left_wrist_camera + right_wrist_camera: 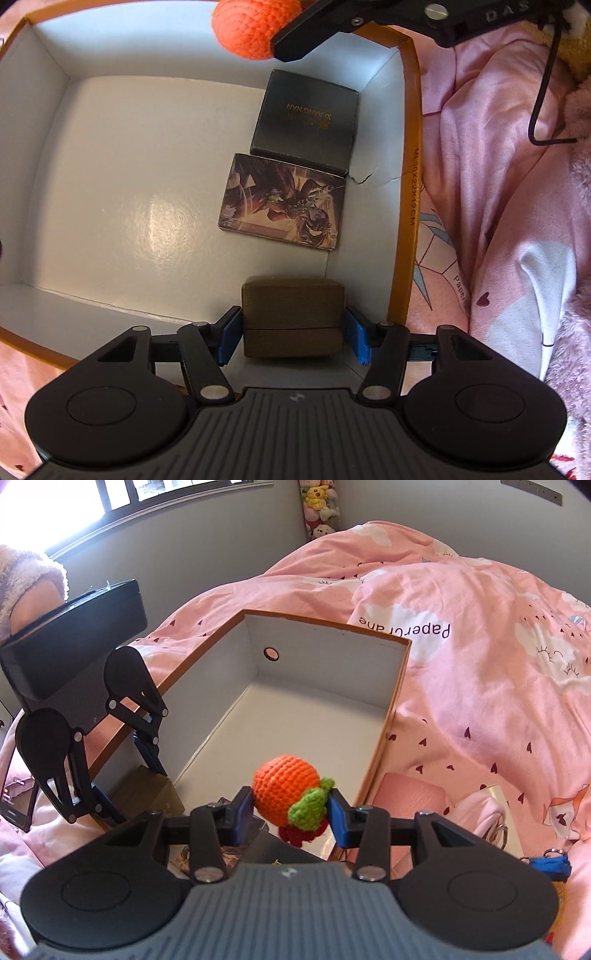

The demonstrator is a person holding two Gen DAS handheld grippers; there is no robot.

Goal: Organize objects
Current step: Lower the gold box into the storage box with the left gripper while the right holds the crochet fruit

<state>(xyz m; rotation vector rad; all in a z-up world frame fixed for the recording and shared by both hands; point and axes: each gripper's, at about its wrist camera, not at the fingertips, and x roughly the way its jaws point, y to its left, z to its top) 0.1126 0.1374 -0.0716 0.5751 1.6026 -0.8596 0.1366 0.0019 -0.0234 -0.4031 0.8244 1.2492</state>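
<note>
Clamping the brown box at the carton's near right corner, left hand-held gripper; right hand-held gripper pinches the crocheted orange above it.

It was a home bedroom: a pink quilt covered the bed, with plush toys in the wall corner beside a window.

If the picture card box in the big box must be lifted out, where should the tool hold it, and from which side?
Grip the card box across its two long edges, coming straight down from above. It lies flat, and one short end sits against the black box, so only the long sides look free.
</note>
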